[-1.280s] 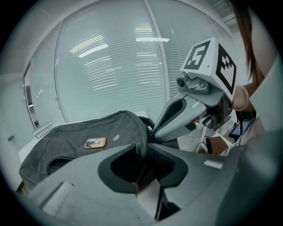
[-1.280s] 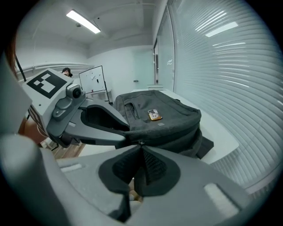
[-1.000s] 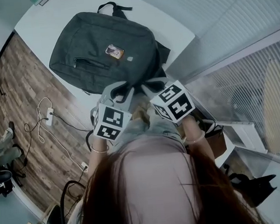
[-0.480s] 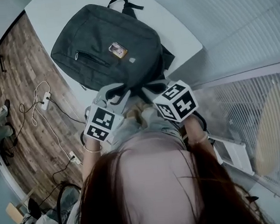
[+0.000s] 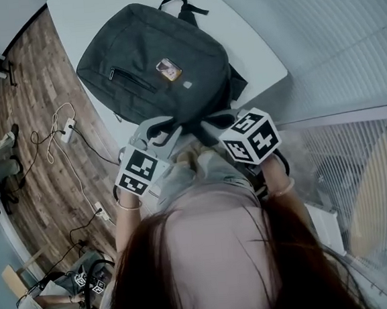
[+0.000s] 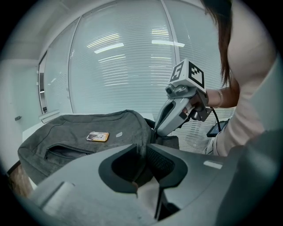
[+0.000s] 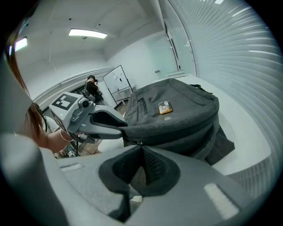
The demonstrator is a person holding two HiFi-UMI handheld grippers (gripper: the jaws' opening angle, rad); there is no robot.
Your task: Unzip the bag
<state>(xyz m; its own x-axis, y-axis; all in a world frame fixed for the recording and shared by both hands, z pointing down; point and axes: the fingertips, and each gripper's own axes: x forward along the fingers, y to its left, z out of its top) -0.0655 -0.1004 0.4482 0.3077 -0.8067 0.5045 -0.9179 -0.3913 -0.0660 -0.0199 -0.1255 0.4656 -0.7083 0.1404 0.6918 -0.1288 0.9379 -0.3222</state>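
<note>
A dark grey backpack lies flat on the white table, with a small orange label on top. Both grippers are at its near edge. My left gripper is closed on a fold of the bag's fabric, which shows between its pads in the left gripper view. My right gripper is just to its right, and its jaws are shut at the zipper seam with the small zipper pull at their tips. The front pocket zipper is closed.
The table's edge runs close under the grippers. A wooden floor with cables and a power strip lies to the left. A wall of blinds stands on the right. A person stands far back in the room.
The head view has swung, so the bag sits higher and further right in the picture. Both grippers stay at the bag's near edge, and their marker cubes have drawn slightly apart.
</note>
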